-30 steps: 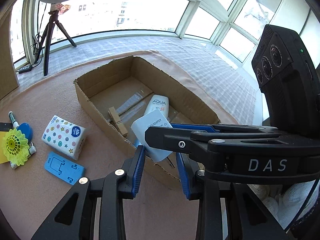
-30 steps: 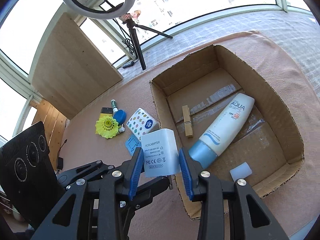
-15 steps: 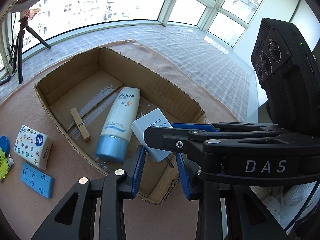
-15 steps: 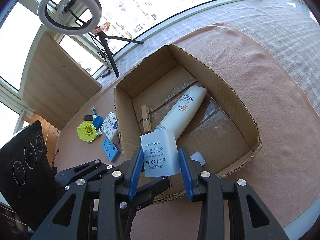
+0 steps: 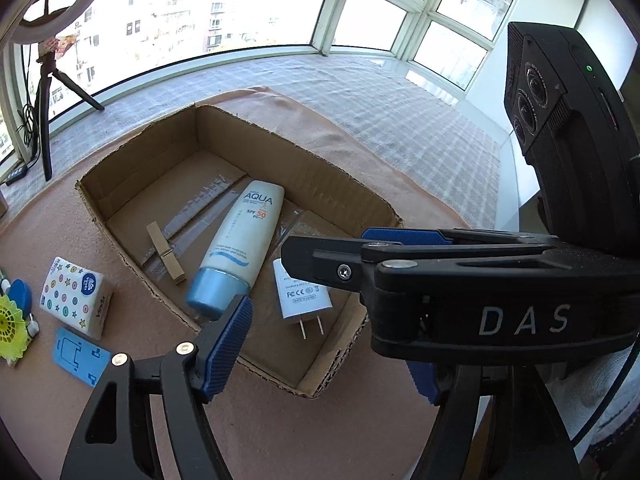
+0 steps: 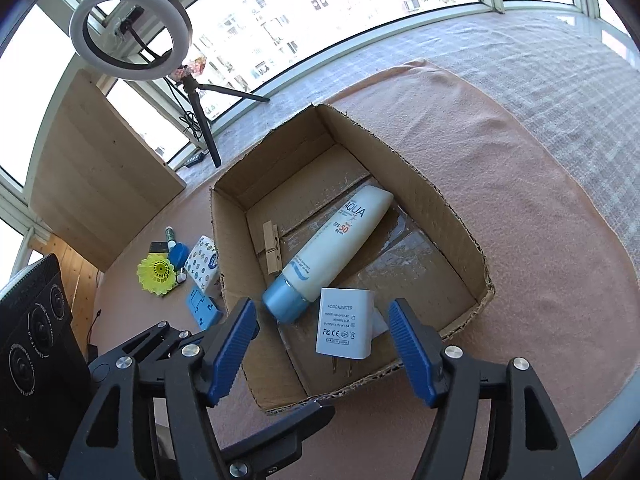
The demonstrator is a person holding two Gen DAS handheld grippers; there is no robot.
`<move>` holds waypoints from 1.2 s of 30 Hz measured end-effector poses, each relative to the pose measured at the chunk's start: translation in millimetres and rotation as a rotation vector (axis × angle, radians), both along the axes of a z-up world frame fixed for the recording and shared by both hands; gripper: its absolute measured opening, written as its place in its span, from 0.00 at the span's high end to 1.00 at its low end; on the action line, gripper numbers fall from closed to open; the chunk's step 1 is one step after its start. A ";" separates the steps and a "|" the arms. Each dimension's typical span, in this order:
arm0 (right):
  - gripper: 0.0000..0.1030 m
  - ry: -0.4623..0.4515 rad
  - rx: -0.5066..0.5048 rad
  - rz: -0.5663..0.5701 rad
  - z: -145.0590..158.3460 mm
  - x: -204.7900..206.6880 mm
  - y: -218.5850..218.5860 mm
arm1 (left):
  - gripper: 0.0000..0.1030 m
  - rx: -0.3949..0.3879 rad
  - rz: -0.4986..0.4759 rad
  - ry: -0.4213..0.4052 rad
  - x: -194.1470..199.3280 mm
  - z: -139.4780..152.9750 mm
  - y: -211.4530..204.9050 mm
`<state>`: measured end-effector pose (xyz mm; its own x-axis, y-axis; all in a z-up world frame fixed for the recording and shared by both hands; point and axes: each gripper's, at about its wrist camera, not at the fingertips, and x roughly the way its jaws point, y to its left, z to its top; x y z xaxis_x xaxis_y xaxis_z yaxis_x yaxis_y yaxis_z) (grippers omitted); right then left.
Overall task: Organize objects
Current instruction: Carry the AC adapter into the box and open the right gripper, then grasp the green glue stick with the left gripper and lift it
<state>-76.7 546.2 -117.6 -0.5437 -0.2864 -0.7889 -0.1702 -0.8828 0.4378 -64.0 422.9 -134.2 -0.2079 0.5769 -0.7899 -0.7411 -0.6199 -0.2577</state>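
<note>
A white AC adapter lies on the floor of the cardboard box, near its front corner, prongs toward the near wall. My left gripper hovers over that corner with its jaws opening; no pad touches the adapter. My right gripper is also opening above the adapter, its blue pads standing clear on both sides. One of the right gripper's fingers crosses the left wrist view. Also in the box are a white sunscreen tube and a wooden clothespin.
Left of the box on the pink cloth lie a dotted tissue pack, a blue flat case and a yellow shuttlecock. A ring light on a tripod and a wooden board stand at the back.
Both grippers carried the adapter to the right over the box, then opened. The adapter dropped from between the pads onto the box floor.
</note>
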 end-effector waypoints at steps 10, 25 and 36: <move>0.36 0.025 0.011 -0.002 10.1 2.1 -9.4 | 0.27 0.021 0.066 0.001 -4.3 11.7 -46.4; 0.37 0.061 0.028 0.104 23.2 -11.0 -75.3 | 0.27 -0.064 0.392 0.002 -80.4 24.0 -202.5; 0.37 0.029 0.007 0.164 12.6 -10.4 -103.6 | 0.28 -0.158 0.590 -0.073 -204.5 3.0 -282.3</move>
<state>-87.1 442.6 -104.9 -0.5129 -0.3676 -0.7758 -0.0109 -0.9008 0.4340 -268.4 140.6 -131.2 -0.3983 0.2562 -0.8807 -0.2457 -0.9549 -0.1666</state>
